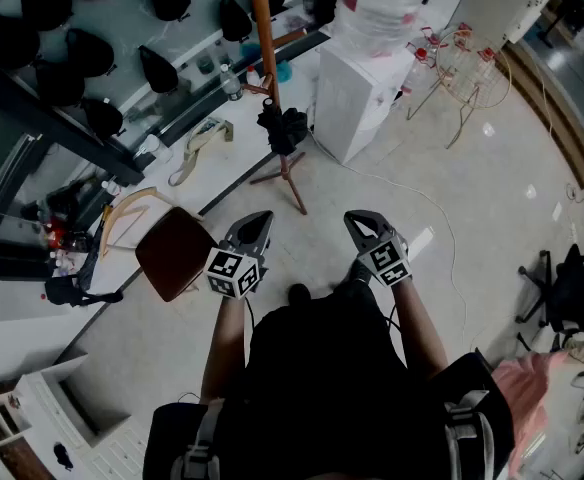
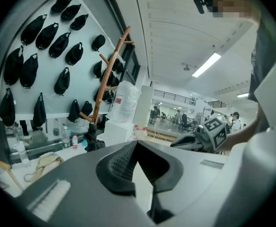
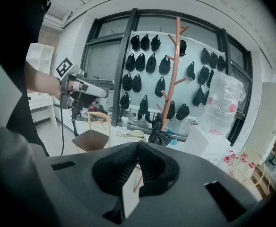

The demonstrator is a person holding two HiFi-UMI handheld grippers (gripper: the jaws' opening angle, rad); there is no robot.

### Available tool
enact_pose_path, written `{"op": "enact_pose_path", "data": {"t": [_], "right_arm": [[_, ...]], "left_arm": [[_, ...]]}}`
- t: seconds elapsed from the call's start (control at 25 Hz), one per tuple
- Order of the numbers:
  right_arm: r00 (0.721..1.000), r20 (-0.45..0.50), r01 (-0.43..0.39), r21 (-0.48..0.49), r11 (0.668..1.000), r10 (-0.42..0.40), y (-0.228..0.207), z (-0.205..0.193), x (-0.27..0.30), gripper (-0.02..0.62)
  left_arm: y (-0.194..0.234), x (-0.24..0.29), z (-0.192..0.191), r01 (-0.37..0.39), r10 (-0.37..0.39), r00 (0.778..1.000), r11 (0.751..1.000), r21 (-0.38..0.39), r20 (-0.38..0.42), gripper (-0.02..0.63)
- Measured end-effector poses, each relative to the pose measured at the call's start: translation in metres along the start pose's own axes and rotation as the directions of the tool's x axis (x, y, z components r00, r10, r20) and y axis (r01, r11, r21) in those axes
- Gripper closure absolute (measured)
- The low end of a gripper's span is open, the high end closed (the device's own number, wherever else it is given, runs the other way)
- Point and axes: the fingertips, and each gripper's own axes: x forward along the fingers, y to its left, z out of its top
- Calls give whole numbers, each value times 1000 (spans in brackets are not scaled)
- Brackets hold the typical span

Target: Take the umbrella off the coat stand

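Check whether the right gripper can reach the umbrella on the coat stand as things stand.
Probably not yet: the right gripper is shut, and bare floor separates it from the umbrella hanging low on the coat stand. Nothing blocks the way.

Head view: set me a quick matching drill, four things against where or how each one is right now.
1 umbrella
2 chair
3 water dispenser
4 left gripper

A jaws shut, empty
B white, right of the coat stand
C hanging low on the stand
D brown seat, beside the left gripper

Pairs: 1-C, 2-D, 3-B, 4-A
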Motion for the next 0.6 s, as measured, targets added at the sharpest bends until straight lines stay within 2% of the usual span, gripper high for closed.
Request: {"op": "enact_pose_path", "data": {"t": [0.12,0.4,0.6], "right_arm": [[1000,-4,17,13,1000,-17,3,-1,-1,594],[1000,-9,25,21,999,-24,11,1,3,593],[999,37,20,50,999,-22,16,9,3,592]], "left_arm": [[3,-2,-3,10,-9,1000,999,32,-23,604],[12,-11,-6,5,-4,1000,999,44,-28,604],[16,-17,-9,-4,6,999,999,51,-34,604]]}}
